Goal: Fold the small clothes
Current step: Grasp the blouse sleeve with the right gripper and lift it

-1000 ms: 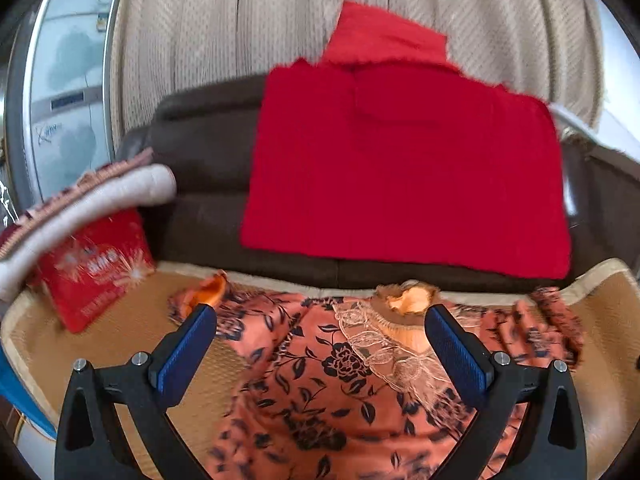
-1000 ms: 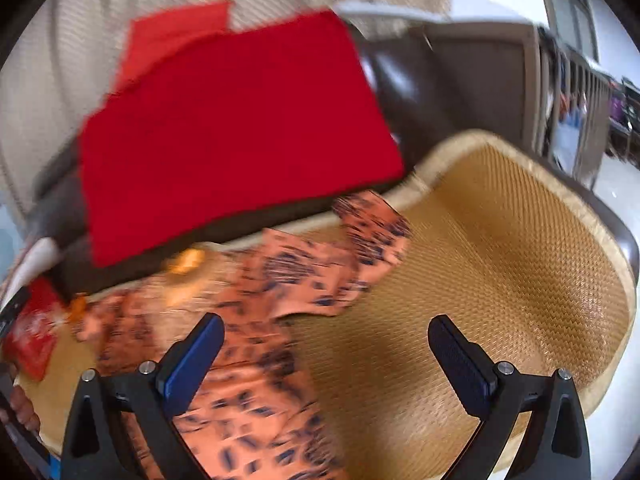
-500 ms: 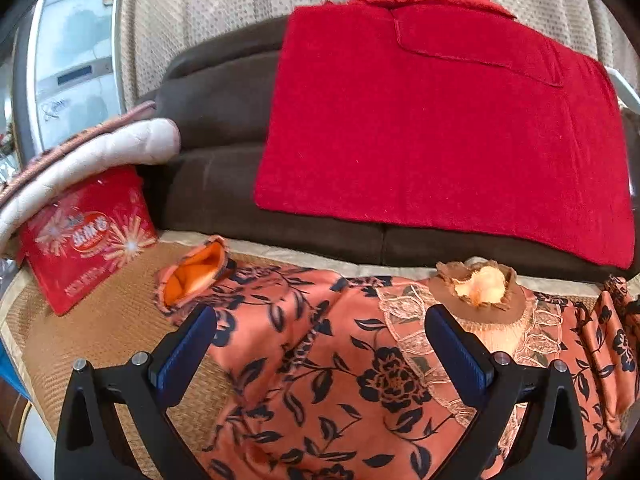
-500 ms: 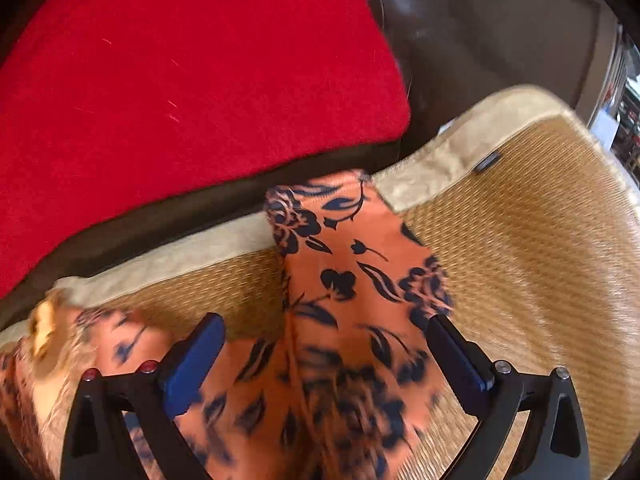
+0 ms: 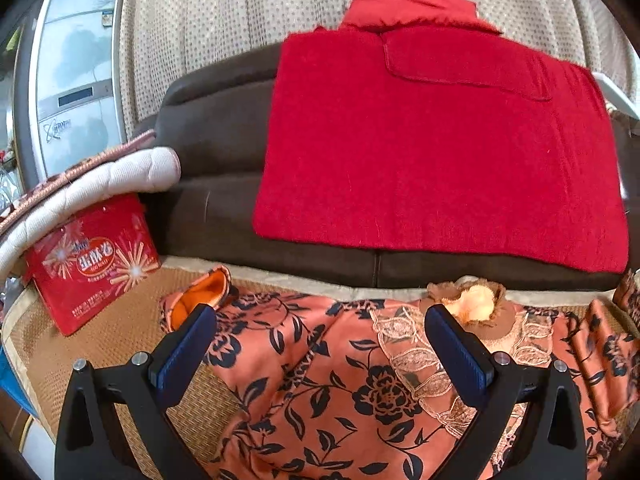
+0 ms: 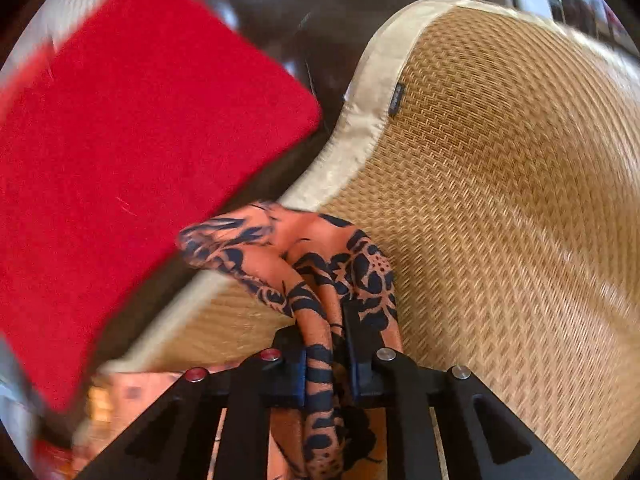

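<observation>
Your orange floral garment [image 5: 320, 380] lies spread on the woven mat [image 5: 120, 332], its fur-trimmed collar [image 5: 476, 308] up against the foot of the brown sofa back [image 5: 216, 168] and its far-left sleeve cuff [image 5: 200, 300] turned open just beside that same sofa back. Your left gripper [image 5: 320, 356] hangs over the garment with its blue pads [image 5: 184, 352] spread wide and nothing between them; one pad sits near the cuff, the other just beside the collar. Your right gripper [image 6: 324, 344] is closing, its jaws nearly together with a bunched fold of the garment's other sleeve [image 6: 304, 264] pinched between them, so it has hold of cloth. That sleeve end rises off the mat near the mat's pale fabric border [image 6: 360, 128], close to the sofa back. A red blanket [image 5: 432, 148] hangs over the sofa back, directly behind the collar. To the left of the sofa back, a red printed box [image 5: 92, 268] leans on the mat under a rolled pale quilt [image 5: 100, 184]. The right wrist view is blurred, so the edges of the blanket there are smeared.
</observation>
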The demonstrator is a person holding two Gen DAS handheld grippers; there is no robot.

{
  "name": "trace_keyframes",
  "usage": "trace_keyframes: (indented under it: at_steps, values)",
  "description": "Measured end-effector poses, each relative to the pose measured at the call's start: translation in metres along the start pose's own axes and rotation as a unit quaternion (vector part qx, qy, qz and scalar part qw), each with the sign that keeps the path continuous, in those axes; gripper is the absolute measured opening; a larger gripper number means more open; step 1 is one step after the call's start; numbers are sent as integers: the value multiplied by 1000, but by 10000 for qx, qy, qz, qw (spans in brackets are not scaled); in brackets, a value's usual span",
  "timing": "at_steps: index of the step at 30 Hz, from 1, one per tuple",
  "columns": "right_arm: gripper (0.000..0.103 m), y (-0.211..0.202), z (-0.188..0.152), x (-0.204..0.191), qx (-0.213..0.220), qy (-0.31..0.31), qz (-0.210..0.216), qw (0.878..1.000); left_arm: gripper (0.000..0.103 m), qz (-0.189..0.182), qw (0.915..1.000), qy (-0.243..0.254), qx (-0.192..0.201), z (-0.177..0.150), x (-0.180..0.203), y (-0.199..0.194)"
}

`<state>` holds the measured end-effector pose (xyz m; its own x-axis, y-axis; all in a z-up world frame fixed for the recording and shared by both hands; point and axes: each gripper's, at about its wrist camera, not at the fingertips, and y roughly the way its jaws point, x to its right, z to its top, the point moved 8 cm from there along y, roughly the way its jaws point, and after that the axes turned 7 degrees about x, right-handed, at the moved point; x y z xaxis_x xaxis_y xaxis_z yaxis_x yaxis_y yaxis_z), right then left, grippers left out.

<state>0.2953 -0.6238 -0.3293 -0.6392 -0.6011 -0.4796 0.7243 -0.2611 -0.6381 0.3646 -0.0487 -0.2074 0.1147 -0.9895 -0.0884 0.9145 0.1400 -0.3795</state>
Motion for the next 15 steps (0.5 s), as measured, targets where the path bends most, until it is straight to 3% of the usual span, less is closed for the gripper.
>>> trace_keyframes:
  at_steps: [4, 7, 11, 15]
  values:
    - [16, -53, -4, -30, 269, 279, 1017, 9941, 103, 53, 9998, -64, 187, 9, -13, -9]
    - [16, -99, -16, -75, 345, 59, 1740, 9841, 103, 263, 9992, -150, 269, 15, -34, -9]
    - [16, -140, -59, -151, 91, -367, 2527, 9668, 103, 528, 9972, -466, 238, 19, -71, -7]
    - [16, -132, -116, -219, -405, -743, 3138, 9457, 103, 897, 9932, -727, 174, 17, -111, -4]
